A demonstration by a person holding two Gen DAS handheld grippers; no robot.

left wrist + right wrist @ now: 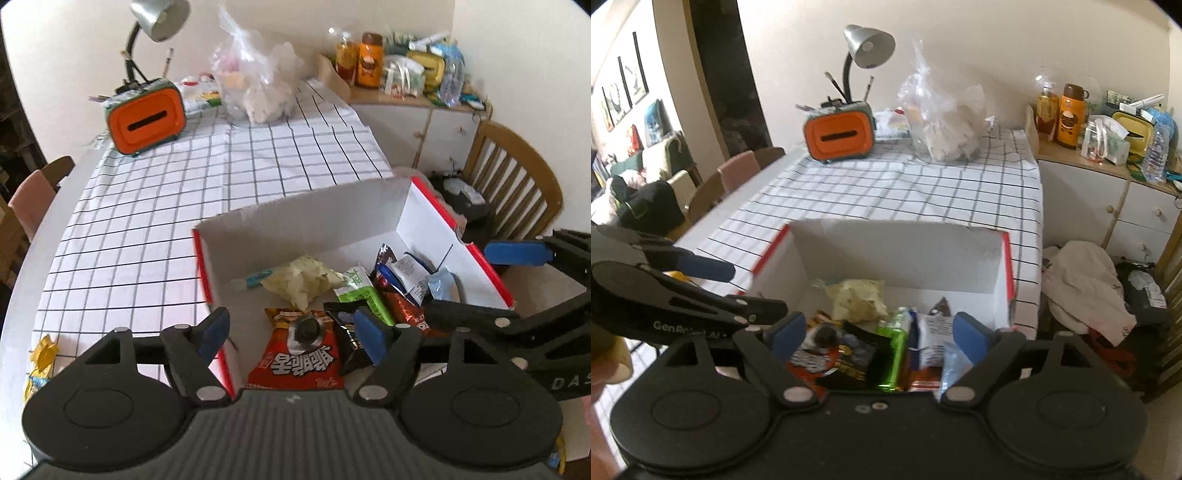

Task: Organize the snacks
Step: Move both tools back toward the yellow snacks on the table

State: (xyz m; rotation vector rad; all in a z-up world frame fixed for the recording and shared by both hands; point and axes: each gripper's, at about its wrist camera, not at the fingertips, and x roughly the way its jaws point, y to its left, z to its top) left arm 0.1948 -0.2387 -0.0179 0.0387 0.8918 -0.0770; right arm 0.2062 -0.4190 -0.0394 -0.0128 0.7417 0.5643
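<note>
Snacks (299, 280) fill box (303, 218); both jaws released, tissue holder (146, 116) beyond.

**Colours and patterns around the white box**

The box (413, 218) is white inside with red edges. Under it, the cloth (184, 192) on the bench is white with a thin black grid. In the box, the nearest packet (299, 365) is red with white lettering; beside it lie a black packet (347, 343), a bright green carton (365, 295) and a pale yellow crumpled bag (299, 280). Beyond the box stands an orange holder (146, 118) with a green rim, under a silver lamp (159, 18) on a black neck. Both the left gripper (293, 332) and the right gripper (879, 332) are black with blue pads. Right of the box, the chair (517, 177) is light brown wood.
</note>
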